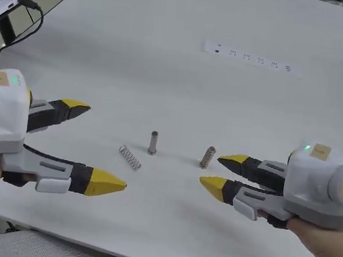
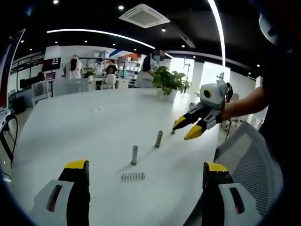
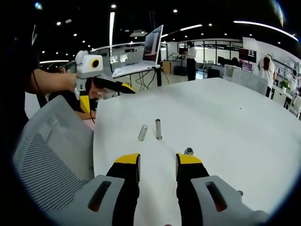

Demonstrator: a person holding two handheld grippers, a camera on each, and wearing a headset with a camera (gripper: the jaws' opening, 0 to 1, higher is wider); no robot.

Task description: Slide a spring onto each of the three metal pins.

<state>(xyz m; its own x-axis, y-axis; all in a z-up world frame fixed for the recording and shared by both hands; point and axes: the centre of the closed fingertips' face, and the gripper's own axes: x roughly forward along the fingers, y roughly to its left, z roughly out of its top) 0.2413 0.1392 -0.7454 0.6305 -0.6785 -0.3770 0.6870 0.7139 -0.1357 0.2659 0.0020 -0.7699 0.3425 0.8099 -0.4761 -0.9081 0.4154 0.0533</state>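
With left tool (image 1: pixel 91 145) and right tool (image 1: pixel 211 171) spread empty, grabbing the loose spring (image 1: pixel 130 156) risks toppling the neighbouring pin (image 1: pixel 153 142).

1. The table (image 1: pixel 170 40) is plain white.
2. The left gripper (image 1: pixel 103 146) has a white body and black jaws with yellow ends; a small green light shines on top.
3. The right gripper (image 1: pixel 211 170) has the same colours.
4. The pin (image 1: pixel 153 142) is dull silver-grey.
5. The spring (image 1: pixel 130 157), at 7 o'clock from the pin, is bright silver.
6. The chair (image 3: pixel 51 160) is grey, with a mesh pattern.
7. The plant (image 2: pixel 171 81) is green.
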